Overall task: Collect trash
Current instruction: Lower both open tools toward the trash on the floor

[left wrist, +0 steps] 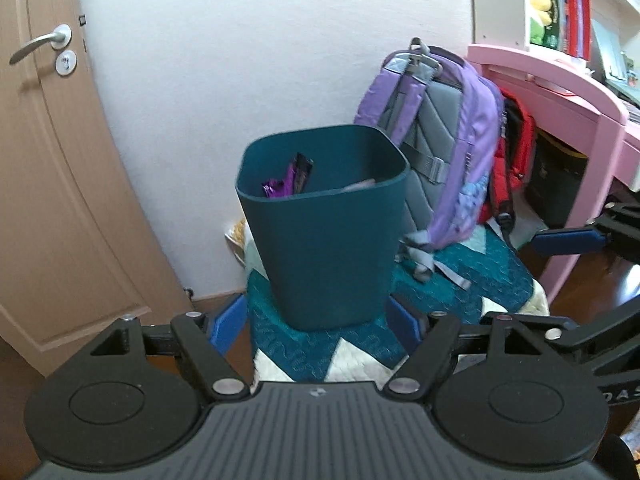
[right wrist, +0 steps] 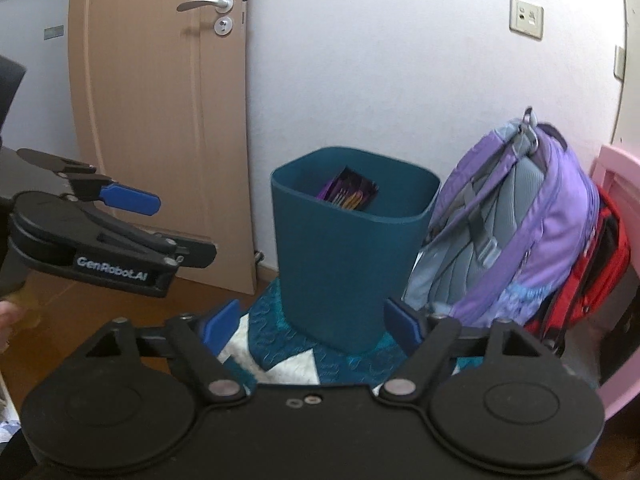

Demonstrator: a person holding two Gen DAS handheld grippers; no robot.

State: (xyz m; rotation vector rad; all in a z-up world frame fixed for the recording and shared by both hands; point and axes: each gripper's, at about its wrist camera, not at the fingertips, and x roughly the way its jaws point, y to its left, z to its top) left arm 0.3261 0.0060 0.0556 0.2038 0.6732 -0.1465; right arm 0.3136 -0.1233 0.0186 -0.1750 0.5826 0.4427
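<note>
A dark teal trash bin (left wrist: 324, 240) stands on a teal and white quilted mat (left wrist: 440, 284) by the wall. It also shows in the right wrist view (right wrist: 344, 268). Purple snack wrappers (left wrist: 290, 182) lie inside it, also visible in the right wrist view (right wrist: 348, 194). My left gripper (left wrist: 316, 322) is open and empty, low in front of the bin. My right gripper (right wrist: 312, 324) is open and empty, also in front of the bin. The left gripper shows at the left of the right wrist view (right wrist: 128, 200).
A purple backpack (left wrist: 444, 148) leans against the bin's right side, with a red bag (left wrist: 516, 152) behind it. A pink desk (left wrist: 568, 96) stands at the right. A wooden door (left wrist: 48, 184) is at the left. The floor is dark wood.
</note>
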